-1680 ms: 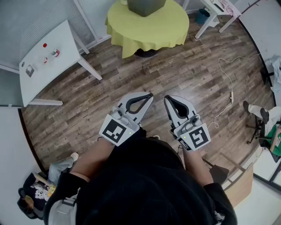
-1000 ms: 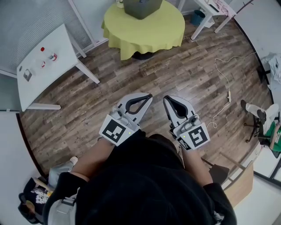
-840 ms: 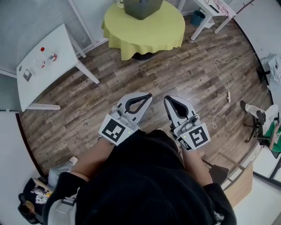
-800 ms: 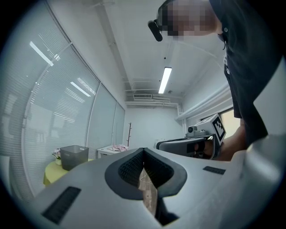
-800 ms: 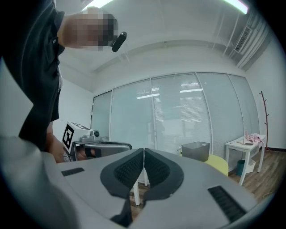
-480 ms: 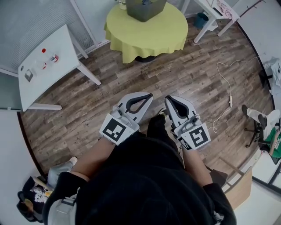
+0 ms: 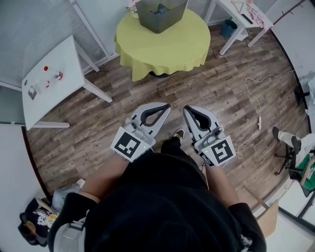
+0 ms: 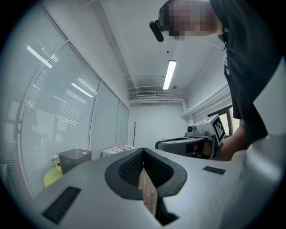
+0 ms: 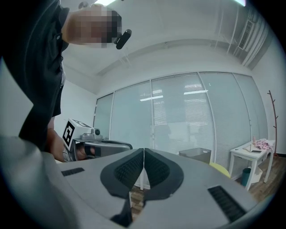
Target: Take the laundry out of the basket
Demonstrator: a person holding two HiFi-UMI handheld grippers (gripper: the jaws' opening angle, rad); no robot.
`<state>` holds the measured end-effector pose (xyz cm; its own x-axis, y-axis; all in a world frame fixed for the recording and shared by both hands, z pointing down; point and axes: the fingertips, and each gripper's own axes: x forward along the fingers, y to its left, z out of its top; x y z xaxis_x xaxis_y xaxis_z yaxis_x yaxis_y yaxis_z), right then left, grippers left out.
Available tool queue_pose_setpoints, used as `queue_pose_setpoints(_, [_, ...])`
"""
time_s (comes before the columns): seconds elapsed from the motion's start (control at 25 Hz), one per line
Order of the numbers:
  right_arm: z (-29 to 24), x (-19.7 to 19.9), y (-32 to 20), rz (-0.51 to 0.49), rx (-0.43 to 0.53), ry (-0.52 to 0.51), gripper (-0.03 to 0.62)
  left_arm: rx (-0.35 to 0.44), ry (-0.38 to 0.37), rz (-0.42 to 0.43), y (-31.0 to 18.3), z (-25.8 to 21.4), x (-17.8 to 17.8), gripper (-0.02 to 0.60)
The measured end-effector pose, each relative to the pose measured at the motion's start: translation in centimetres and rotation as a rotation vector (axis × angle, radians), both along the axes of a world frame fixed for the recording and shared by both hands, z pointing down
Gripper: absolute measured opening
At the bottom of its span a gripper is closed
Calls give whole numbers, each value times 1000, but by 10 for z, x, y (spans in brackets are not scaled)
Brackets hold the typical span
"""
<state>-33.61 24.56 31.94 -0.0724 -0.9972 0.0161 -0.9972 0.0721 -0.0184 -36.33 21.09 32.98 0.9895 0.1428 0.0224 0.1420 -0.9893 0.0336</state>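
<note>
A grey laundry basket with dark cloth inside stands on a round table with a yellow-green cloth at the top of the head view; the basket shows far left in the left gripper view and the basket to the right in the right gripper view. My left gripper and right gripper are held side by side in front of the person's body, over the wooden floor, well short of the table. Both are shut with nothing between their jaws.
A white table with small items stands at the left. A white desk is at the top right. A white cable lies on the floor to the right. Bags sit at the lower left. A shoe shows between the grippers.
The view has shifted so the round table and basket sit slightly lower and nearer. A foot has come forward between the grippers. Both grippers stay shut, held alike.
</note>
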Motion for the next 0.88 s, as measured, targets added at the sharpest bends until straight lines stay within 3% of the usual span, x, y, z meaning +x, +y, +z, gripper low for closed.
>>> queue_pose_setpoints(0.44, [-1, 101, -1, -40, 6, -9, 23, 12, -11, -26, 2, -4, 102, 11])
queue_pose_setpoints(0.88, [6, 169, 12, -91, 8, -33, 23, 13, -27, -54, 18, 0, 170, 11])
